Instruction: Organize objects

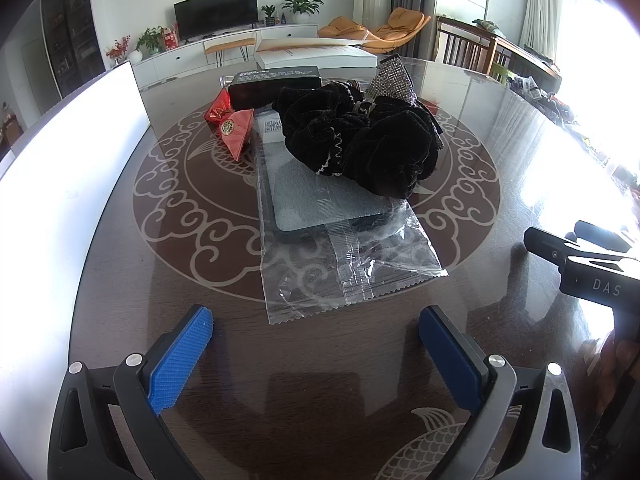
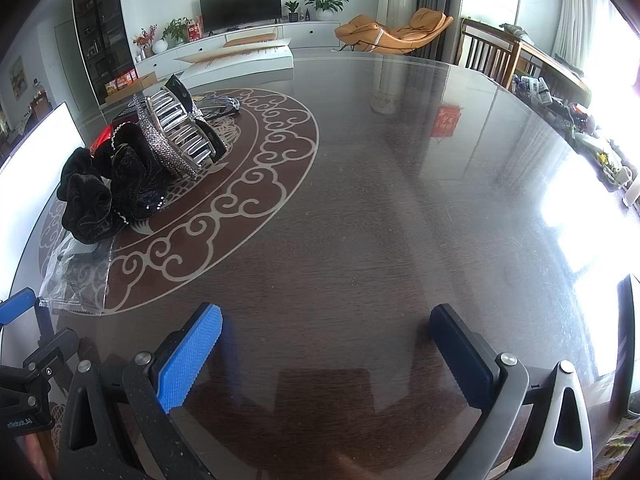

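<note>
A: What sits on the counter (image 1: 120, 280)?

B: Mid-counter, a plastic packet (image 1: 340, 240) lies flat. A scrunchie (image 1: 360, 140) rests on its far end, with a hair claw (image 2: 180, 140) leaning against the scrunchie's far side.

A: And around them?

B: A folded envelope (image 1: 236, 132) lies left of the packet; a box (image 1: 276, 84) stands behind everything.

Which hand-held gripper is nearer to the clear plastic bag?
Left. The left hand-held gripper is open directly before the clear plastic bag; the right hand-held gripper, open too, sits farther to its right.
</note>
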Motion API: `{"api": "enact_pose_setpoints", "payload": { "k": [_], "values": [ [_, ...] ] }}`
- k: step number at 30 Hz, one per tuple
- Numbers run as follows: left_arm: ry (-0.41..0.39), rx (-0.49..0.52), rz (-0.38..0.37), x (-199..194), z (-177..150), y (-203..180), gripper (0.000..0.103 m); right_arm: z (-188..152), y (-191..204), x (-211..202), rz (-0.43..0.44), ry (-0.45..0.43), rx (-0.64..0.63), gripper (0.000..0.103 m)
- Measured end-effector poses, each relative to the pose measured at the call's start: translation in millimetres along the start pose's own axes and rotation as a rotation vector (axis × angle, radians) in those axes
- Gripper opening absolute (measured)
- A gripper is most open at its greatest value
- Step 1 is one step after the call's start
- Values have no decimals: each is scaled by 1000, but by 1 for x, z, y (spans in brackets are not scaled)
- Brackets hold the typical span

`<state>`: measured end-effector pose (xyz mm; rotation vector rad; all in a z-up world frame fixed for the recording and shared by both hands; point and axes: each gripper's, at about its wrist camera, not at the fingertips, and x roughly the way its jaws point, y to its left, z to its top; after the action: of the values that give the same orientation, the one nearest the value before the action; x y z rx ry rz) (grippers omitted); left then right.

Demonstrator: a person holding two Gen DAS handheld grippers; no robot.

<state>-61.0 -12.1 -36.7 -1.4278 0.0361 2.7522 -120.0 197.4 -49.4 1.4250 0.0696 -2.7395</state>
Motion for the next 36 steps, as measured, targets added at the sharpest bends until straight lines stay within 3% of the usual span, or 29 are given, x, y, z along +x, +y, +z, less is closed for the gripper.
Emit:
{"api": "enact_pose_setpoints", "payload": {
  "k": [28, 32, 36],
  "values": [
    [0, -1, -2, 1, 0, 0, 103, 0, 0, 0, 0, 0, 2, 103],
    [9, 0, -36, -4, -2, 3, 103, 0, 0, 0, 0, 0, 2, 103],
    [-87, -79, -100, -28, 23, 15, 103, 0, 0, 0, 0, -1, 2, 103]
  ]
}}
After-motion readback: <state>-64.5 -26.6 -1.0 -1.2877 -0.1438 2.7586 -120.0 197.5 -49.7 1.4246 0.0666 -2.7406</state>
